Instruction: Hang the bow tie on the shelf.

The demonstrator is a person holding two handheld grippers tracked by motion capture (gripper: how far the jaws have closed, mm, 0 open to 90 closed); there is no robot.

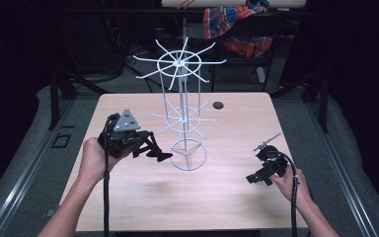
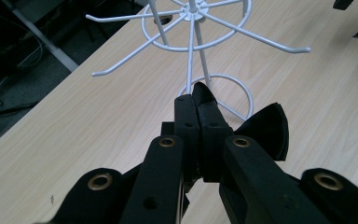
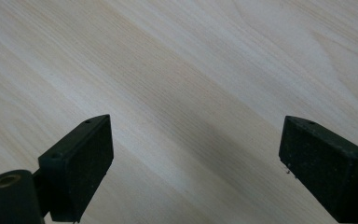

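A pale wooden table (image 1: 143, 197) stands in a dark room, grey floor around it, plaid cloth (image 1: 237, 24) hanging behind. At left, the left gripper (image 1: 160, 156) has its jaws pressed together on a small black fabric piece (image 2: 265, 130), just beside the base ring of a white wire hook stand (image 1: 185, 116) at centre. At right, the right gripper (image 1: 254, 178) rests low, jaws wide apart over bare wood.

Tabletop (image 1: 143, 197) evenly lit from above, surroundings near black. Soft faint shadows under wire rack (image 1: 185, 113). High view slightly soft; near jaws blurred in gripper views.
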